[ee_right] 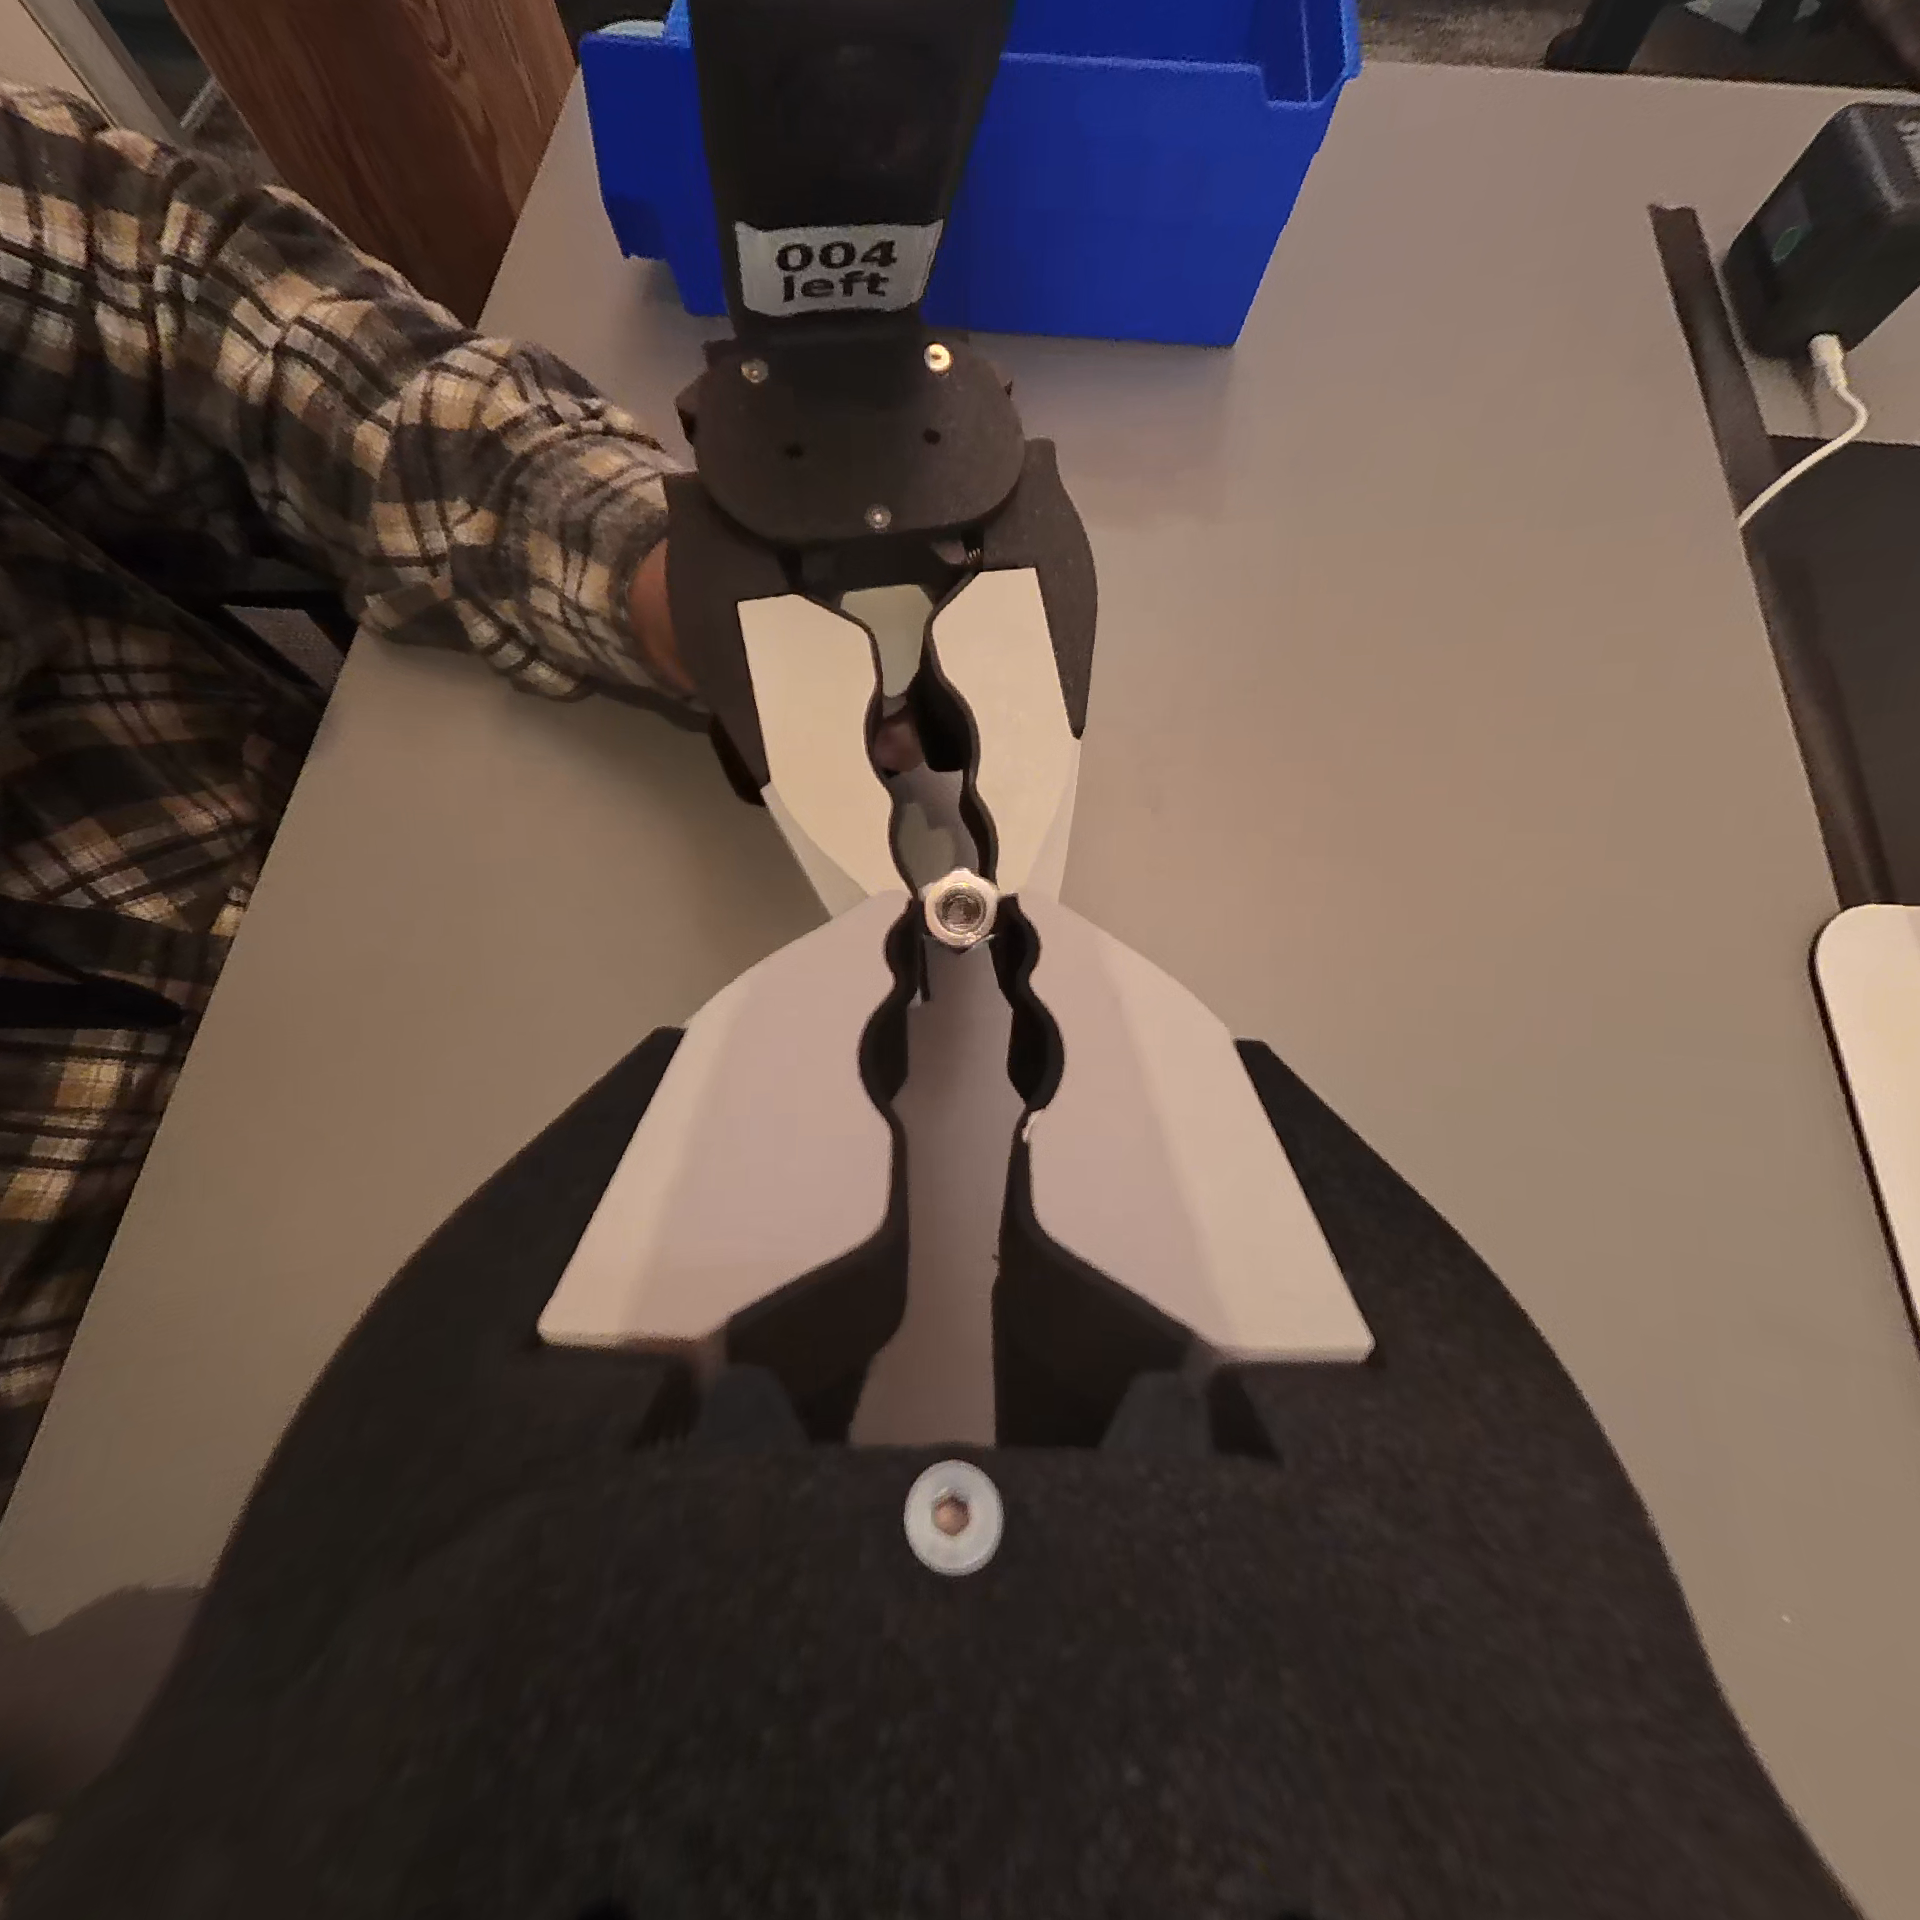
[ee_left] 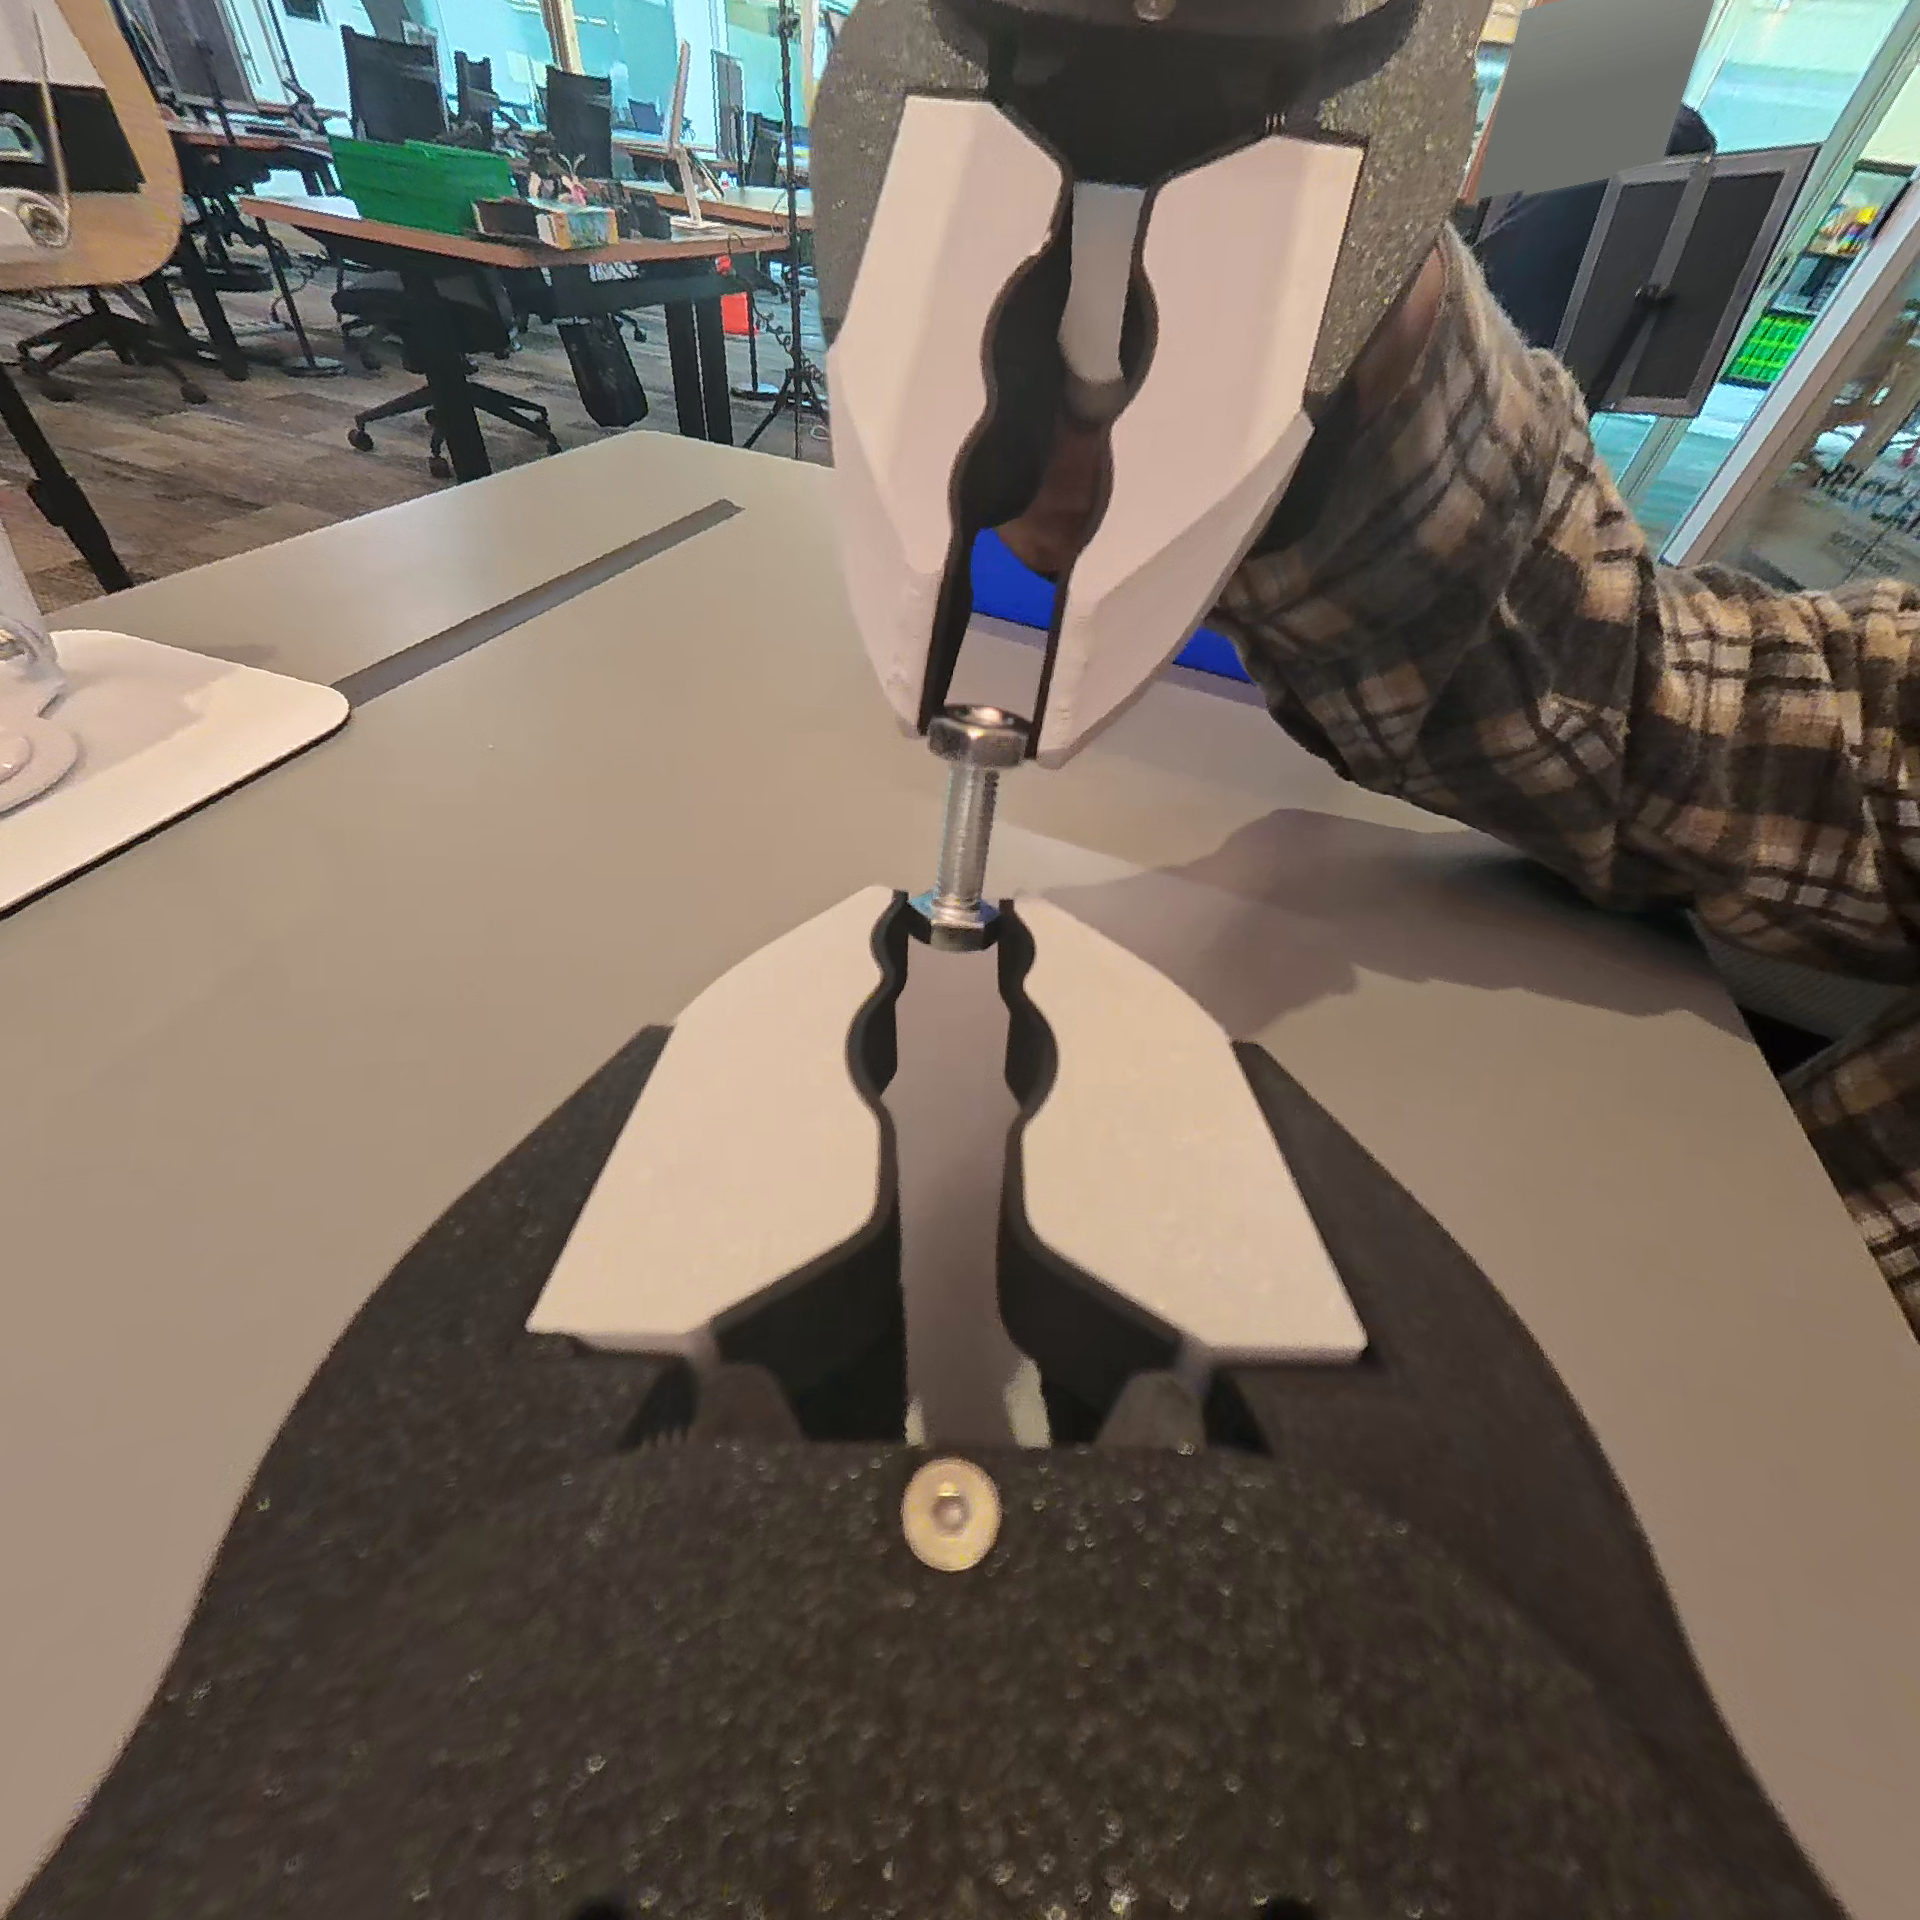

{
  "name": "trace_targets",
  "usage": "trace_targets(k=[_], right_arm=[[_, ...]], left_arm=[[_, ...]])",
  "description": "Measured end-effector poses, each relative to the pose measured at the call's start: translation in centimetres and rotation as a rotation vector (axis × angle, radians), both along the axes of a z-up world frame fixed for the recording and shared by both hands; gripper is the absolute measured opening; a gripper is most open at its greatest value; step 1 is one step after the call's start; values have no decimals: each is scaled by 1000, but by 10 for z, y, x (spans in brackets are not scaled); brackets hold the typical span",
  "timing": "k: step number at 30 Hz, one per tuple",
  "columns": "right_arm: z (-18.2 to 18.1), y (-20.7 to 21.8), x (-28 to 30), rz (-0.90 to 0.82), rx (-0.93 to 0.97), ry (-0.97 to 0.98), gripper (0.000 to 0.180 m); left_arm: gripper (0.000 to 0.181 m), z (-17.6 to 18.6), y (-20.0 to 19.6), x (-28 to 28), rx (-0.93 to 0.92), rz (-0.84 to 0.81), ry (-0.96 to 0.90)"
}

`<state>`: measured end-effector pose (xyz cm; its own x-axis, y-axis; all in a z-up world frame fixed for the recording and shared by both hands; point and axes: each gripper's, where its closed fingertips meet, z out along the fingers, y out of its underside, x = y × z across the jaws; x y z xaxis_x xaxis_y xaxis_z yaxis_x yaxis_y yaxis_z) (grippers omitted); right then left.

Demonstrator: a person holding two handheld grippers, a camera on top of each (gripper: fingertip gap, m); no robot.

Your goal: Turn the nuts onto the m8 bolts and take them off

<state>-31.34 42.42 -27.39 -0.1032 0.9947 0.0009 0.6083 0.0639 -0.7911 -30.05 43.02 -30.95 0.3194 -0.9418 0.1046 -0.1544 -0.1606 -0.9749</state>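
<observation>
A silver M8 bolt (ee_left: pixel 964 831) is held in the air above the grey table (ee_left: pixel 520 935), between the two grippers. My left gripper (ee_left: pixel 956 914) is shut on the bolt's hex head (ee_left: pixel 956 930). My right gripper (ee_left: pixel 977 727) comes in from above and is shut on a hex nut (ee_left: pixel 971 740) at the far end of the thread. In the right wrist view the nut (ee_right: pixel 958 912) shows end-on between my right gripper's (ee_right: pixel 958 932) tips. The left gripper's white fingers (ee_right: pixel 821 748) lie right behind it. The bolt shaft is hidden there.
A blue bin (ee_right: pixel 1122 208) stands at the table's edge behind the left gripper. A black box with a white cable (ee_right: pixel 1829 229) sits beyond a slot in the table (ee_right: pixel 1714 343). A white pad (ee_left: pixel 156 748) lies to the left. Plaid sleeves (ee_left: pixel 1507 644) hold both grippers.
</observation>
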Motion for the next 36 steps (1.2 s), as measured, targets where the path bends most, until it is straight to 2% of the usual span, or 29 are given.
trace_targets(k=[27,36], right_arm=[[3,-1,-3,27,29,25,15],[4,0,-4,20,34,42,26]], left_arm=[[16,5,-2,0,8,-14,-19],[16,5,-3,1,10,-17,-22]])
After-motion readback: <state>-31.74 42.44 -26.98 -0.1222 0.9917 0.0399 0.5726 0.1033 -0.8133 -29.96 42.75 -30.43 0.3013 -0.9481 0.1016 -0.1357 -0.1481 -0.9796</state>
